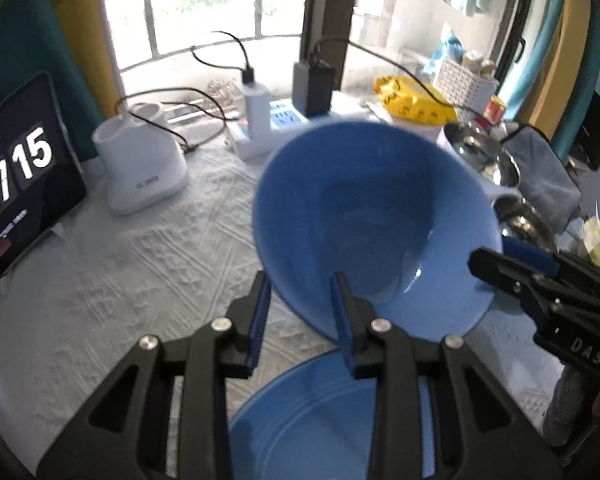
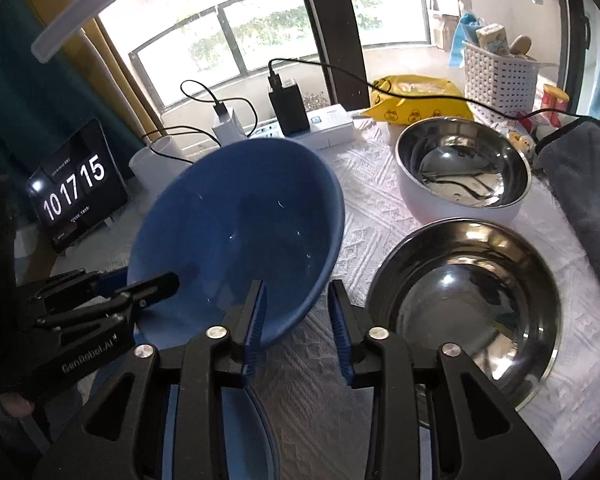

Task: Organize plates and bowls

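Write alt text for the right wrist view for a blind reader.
A tilted blue bowl has its rim between the open fingers of the right gripper, while the left gripper reaches its other edge. A steel bowl and a steel dish sit right of it on a white tablecloth.

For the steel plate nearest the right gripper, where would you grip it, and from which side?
Grip the steel plate by its thin raised rim on the near edge, coming from the right gripper's side. It lies flat and shallow on the tablecloth, so only the rim offers a pinch.
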The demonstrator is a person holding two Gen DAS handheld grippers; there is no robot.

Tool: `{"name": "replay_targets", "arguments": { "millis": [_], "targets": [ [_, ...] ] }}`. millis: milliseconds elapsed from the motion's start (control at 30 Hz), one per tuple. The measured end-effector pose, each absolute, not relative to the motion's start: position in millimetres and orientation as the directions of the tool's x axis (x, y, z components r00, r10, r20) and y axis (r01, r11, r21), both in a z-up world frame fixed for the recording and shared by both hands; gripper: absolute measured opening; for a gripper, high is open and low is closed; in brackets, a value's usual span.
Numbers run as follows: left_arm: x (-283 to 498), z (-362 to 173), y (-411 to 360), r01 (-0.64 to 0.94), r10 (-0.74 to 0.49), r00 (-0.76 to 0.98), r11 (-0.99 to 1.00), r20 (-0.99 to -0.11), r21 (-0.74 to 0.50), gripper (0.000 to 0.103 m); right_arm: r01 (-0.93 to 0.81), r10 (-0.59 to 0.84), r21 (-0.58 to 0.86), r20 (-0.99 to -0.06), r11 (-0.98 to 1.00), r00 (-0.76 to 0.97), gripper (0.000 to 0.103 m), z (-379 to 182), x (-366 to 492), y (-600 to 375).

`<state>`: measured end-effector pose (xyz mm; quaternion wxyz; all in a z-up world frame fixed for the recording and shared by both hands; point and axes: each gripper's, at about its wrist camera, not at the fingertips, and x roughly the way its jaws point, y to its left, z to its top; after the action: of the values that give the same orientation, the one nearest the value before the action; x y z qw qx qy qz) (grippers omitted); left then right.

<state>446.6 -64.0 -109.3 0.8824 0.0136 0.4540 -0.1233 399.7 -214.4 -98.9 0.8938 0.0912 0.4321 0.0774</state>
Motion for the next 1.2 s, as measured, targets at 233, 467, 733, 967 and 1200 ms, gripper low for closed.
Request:
{"name": "replay_targets", "arguments": {
  "millis": [233,467,733,967,1200],
  "targets": [
    [427.0,-79.9,-56.6,0.163,-0.15,0.638,0.985,-0.755,-0.058,0.042,-0.048,0.212,0.239,-0.728,0.97,0.651,0.047,-76.1,383.9,-229.4],
    [394.5,-51.6,-72.7,0.187,-0.193,0.677,0.978,-0.71,-0.088,0.044,-0.032,0.194,0.24,-0.695,0.97,0.693,0.048,-55.3,361.4,-250.2],
    [373.7,-56.8,-131.4,0.258,-0.262,0.637,0.959,-0.725,-0.119,0.044,-0.015,0.18,0.239,-0.684,0.971,0.707,0.048,-46.7,340.7,-276.1],
    [368.3,-65.4,-165.1,0.267,-0.304,0.603,0.948,-0.737,-0.173,0.044,-0.021,0.177,0.231,-0.679,0.973,0.712,0.048,-44.3,332.6,-301.7],
    [381.5,-79.4,-187.5,0.247,-0.339,0.558,0.939,-0.757,-0.238,0.044,-0.004,0.171,0.238,-0.682,0.971,0.712,0.048,-49.1,336.4,-332.0]
  ]
}}
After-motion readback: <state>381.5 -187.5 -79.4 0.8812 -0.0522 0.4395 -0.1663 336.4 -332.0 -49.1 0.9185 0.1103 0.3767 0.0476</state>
